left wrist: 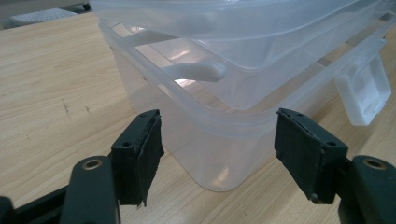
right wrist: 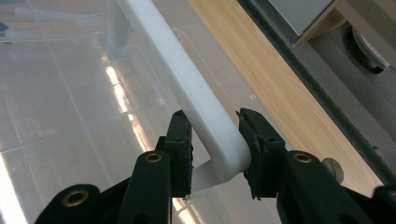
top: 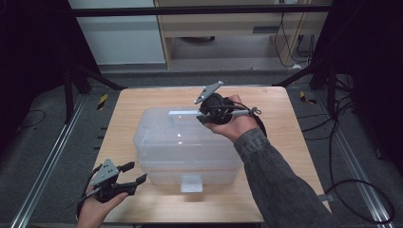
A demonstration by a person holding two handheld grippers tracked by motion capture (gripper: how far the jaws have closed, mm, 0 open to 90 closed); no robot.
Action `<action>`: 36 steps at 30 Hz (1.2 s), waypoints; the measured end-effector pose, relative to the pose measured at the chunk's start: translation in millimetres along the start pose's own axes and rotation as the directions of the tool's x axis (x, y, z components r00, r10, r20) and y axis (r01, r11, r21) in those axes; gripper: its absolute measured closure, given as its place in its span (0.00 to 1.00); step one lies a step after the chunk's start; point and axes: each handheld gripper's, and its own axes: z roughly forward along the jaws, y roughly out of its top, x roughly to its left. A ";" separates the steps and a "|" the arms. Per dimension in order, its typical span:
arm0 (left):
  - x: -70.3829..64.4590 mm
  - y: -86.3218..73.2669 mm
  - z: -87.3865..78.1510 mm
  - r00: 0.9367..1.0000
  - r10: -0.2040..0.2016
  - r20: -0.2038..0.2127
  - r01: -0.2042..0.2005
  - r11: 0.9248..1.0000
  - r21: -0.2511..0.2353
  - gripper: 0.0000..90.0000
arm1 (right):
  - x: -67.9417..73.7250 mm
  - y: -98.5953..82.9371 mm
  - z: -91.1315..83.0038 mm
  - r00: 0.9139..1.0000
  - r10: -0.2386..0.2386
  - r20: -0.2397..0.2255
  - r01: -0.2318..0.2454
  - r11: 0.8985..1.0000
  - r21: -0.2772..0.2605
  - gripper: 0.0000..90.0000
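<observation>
Wood-grain table [top: 142, 102] under dim light, with dark floor and cables around it, carries a clear plastic storage box [top: 185, 147] at its middle. The box has a translucent lid [right wrist: 70, 107], a white carrying handle [right wrist: 205, 116] on top and a white latch [top: 191, 183] on its near side. The handle stands raised off the lid, and in the right gripper view its bar runs away from the corner where it bends down to the lid.

Right gripper [top: 209, 113] is clamped on that handle just at the bend, both pads pressed to the white bar, over the far right part of the lid. The work in hand looks like lifting or swinging the handle. To do it well, I would keep the grip firm but move along the arc of the handle's hinge, not straight up, since a grip so near the corner could slip off the rounded bar or twist it.

Left gripper [top: 124, 176] hangs at the near left of the table, jaws spread wide and holding nothing, pointed at the box's near left corner and just short of it. In the left gripper view that corner sits between the open pads [left wrist: 140, 149]. Steadying the box there seems wise, as a light box may tip or slide when the handle is pulled
</observation>
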 end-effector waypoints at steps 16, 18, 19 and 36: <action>4.9 3.2 -4.4 1.000 -0.012 -0.028 0.011 1.000 -0.029 0.45 | -10.2 7.8 -5.8 1.000 0.006 0.004 -0.006 1.000 0.009 0.73; 5.9 4.6 -5.6 0.999 -0.011 -0.033 0.010 0.999 -0.033 0.47 | -11.0 9.0 -6.0 1.000 0.004 0.006 -0.004 1.000 0.013 0.73; 6.5 5.3 -6.1 0.999 -0.014 -0.035 0.013 0.999 -0.038 0.48 | -11.5 9.5 -6.1 1.000 0.001 0.006 -0.001 1.000 0.016 0.73; 20.5 17.1 -6.2 0.997 -0.012 -0.080 0.008 0.999 -0.041 0.64 | -21.4 18.2 -4.5 1.000 0.003 -0.002 -0.003 0.999 0.043 0.73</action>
